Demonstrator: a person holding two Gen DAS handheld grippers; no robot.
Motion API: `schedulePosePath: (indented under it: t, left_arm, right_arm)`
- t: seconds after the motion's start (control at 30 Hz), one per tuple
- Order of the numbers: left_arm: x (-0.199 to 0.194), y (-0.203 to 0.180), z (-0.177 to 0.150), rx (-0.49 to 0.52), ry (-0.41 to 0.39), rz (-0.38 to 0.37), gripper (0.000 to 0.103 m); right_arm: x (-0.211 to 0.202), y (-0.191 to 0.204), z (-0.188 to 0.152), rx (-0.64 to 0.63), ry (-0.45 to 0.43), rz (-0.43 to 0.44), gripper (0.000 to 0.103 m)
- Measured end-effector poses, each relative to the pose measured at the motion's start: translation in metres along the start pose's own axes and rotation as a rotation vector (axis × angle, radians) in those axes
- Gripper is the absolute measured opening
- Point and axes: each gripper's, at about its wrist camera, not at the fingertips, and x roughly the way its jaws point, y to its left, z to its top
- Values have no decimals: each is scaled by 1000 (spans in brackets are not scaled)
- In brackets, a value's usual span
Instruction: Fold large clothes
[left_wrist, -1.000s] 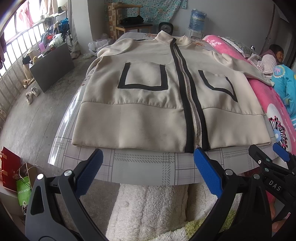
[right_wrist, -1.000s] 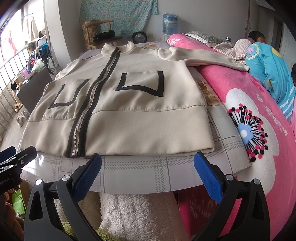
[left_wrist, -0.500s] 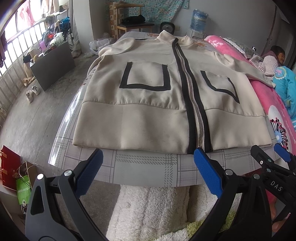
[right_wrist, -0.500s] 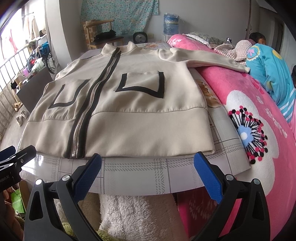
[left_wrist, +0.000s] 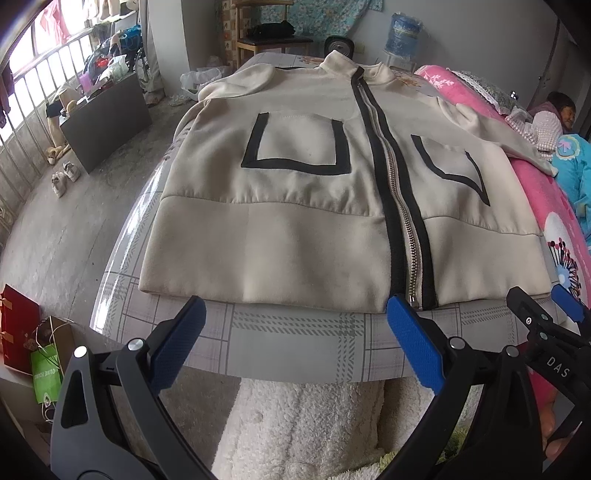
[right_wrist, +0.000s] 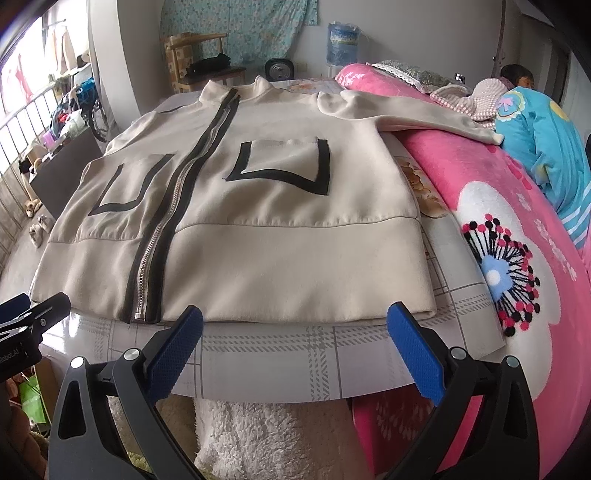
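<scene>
Nearest: left gripper (left_wrist: 295, 332), blue-padded jaws spread wide, nothing between them, touching nothing. It hangs just short of the near table edge. Right gripper (right_wrist: 295, 332) same state: jaws released, wide, empty, also just short of the edge.

Writing: in the left wrist view the right gripper's body at the far right reads "DAS" in white. In the right wrist view the left gripper's body at the left edge carries a partly cut-off word, roughly "RobotAI". A green bag (left_wrist: 46, 376) on the floor at near left has print, too small to read with certainty.

Below the table edge: a white fleecy cloth (left_wrist: 303, 424), hanging or draped.

Table (left_wrist: 295, 343): glossy grey plaid cover, near strip bare.

Jacket (left_wrist: 295, 229): cream, black trim, lying flat face up on the table, hem toward the grippers, collar at the far end. Zip closed down the front, silver teeth between black bands. Two chest pockets outlined in black. Right-hand sleeve (right_wrist: 413, 114) runs off the table onto a pink flowered blanket (right_wrist: 517, 240) on the bed beside it. Left-hand sleeve appears tucked near the far left shoulder.

Far right: a person (right_wrist: 517, 79) lying on the bed, under a blue quilt (right_wrist: 543, 140).

Far: wooden chair (left_wrist: 273, 40), water bottle (left_wrist: 404, 27), small fan (left_wrist: 340, 46). Left: dark box (left_wrist: 107, 118), shoes (left_wrist: 64, 177) on the floor, window railing.
</scene>
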Motion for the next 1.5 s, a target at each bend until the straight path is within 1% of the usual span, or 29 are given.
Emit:
schedulePosePath:
  t: [0.3, 0.53, 0.7, 0.8, 0.9, 1.0, 1.13, 1.23, 1.27, 1.33, 1.37, 1.43, 1.5]
  left_arm:
    - [30, 3, 10, -8, 50, 13, 95]
    - [61, 5, 22, 0, 81, 54, 95]
    - [69, 4, 27, 26, 50, 73, 95]
    - [71, 5, 27, 22, 36, 68, 96]
    - [71, 6, 26, 48, 11, 53, 96]
    - [71, 7, 25, 64, 6, 44, 96]
    - [70, 6, 25, 65, 3, 48, 96]
    - [66, 8, 22, 71, 2, 34, 96]
    - [62, 11, 20, 71, -12, 24, 96]
    - [48, 19, 17, 67, -76, 9, 96]
    - [41, 25, 16, 65, -112, 16, 96]
    - [30, 38, 16, 53, -163, 40, 96]
    - [27, 52, 19, 36, -180, 58, 95]
  right_arm:
    - [22, -3, 9, -9, 25, -20, 97]
    - [39, -16, 19, -14, 40, -29, 97]
    - [45, -26, 23, -20, 33, -27, 97]
    - [42, -34, 24, -26, 17, -29, 97]
    - [37, -43, 23, -23, -4, -31, 97]
    - [33, -54, 21, -9, -16, -24, 97]
    - [36, -66, 18, 11, -1, 4, 97]
    - [37, -75, 18, 29, 1, 30, 97]
    - [36, -78, 18, 38, -1, 40, 97]
    - [37, -84, 17, 51, 2, 56, 93]
    - [39, -88, 17, 60, 7, 62, 91]
    - [42, -93, 18, 70, 10, 68, 83]
    - [45, -95, 20, 70, 2, 69, 78]
